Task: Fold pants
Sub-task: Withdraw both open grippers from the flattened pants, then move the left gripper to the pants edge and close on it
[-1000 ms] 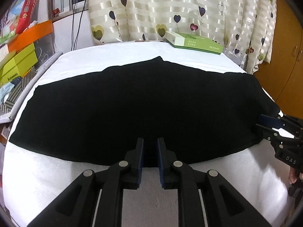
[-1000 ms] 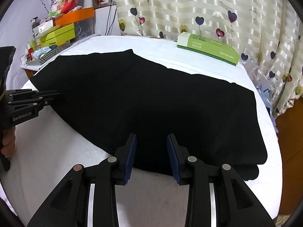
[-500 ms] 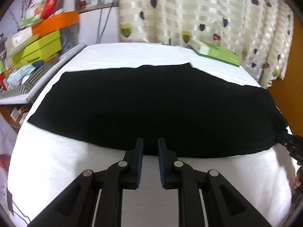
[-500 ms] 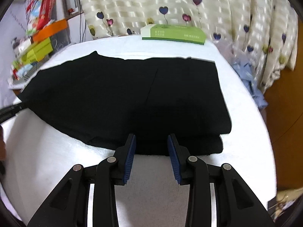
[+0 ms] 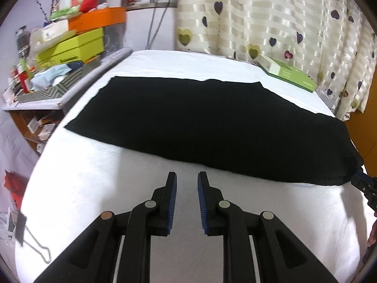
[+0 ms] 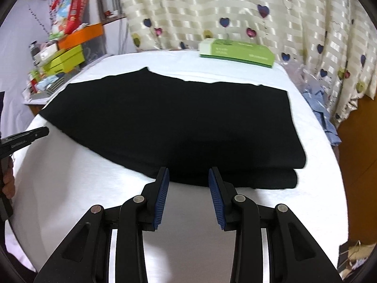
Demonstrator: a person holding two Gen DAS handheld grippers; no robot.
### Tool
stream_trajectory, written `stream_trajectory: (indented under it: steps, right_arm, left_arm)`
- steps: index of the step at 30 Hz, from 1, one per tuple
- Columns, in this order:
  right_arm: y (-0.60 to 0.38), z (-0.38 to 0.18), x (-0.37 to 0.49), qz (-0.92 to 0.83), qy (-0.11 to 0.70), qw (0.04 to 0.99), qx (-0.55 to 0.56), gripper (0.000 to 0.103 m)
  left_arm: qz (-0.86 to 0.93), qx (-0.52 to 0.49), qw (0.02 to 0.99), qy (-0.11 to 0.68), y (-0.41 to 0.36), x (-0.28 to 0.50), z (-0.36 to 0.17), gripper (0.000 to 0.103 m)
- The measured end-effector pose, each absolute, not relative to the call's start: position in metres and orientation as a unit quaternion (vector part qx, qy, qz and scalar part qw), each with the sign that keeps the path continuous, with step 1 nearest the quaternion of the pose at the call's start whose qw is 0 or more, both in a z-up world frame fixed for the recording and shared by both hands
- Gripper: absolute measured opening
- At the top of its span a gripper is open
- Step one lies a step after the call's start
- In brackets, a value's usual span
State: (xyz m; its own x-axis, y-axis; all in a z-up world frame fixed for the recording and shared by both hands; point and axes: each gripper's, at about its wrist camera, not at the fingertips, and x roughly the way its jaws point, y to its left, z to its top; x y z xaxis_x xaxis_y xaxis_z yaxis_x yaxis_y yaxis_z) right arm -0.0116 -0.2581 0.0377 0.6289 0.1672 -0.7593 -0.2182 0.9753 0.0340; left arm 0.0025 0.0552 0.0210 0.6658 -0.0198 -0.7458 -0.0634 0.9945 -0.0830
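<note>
Black pants [image 5: 212, 127] lay folded on the white bench [image 5: 94, 188]; left gripper [image 5: 186, 184] and right gripper [image 6: 188, 176] gaped empty just beside the pants.

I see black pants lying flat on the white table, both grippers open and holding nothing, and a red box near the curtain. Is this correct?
Almost. The box near the curtain is green, as the right wrist view shows. The rest holds: black pants flat on the white table, left gripper and right gripper open, holding nothing.

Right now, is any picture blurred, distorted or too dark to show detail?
Both views bend straight lines, as fisheye does. Left wrist view: pants so black that no folds show; the left gripper casts a soft shadow. Right wrist view: curtain slightly soft; the right gripper is sharp.
</note>
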Motion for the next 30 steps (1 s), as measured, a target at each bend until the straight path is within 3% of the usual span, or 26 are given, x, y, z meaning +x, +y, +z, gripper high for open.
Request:
stream_trajectory:
  steps: [14, 21, 30]
  right_arm:
    - [-0.225, 0.037, 0.000, 0.139, 0.408, 0.901, -0.051, 0.036]
    - [-0.225, 0.030, 0.009, 0.133, 0.415, 0.899, -0.053, 0.036]
    - [-0.220, 0.034, 0.016, 0.142, 0.409, 0.900, -0.055, 0.036]
  left_arm:
    - [0.053, -0.082, 0.911, 0.401, 0.099, -0.003, 0.021, 0.020]
    - [0.081, -0.153, 0.904, 0.390, 0.154, 0.001, 0.022, 0.039]
    - [0.088, -0.219, 0.890, 0.390, 0.201, 0.027, 0.018, 0.044]
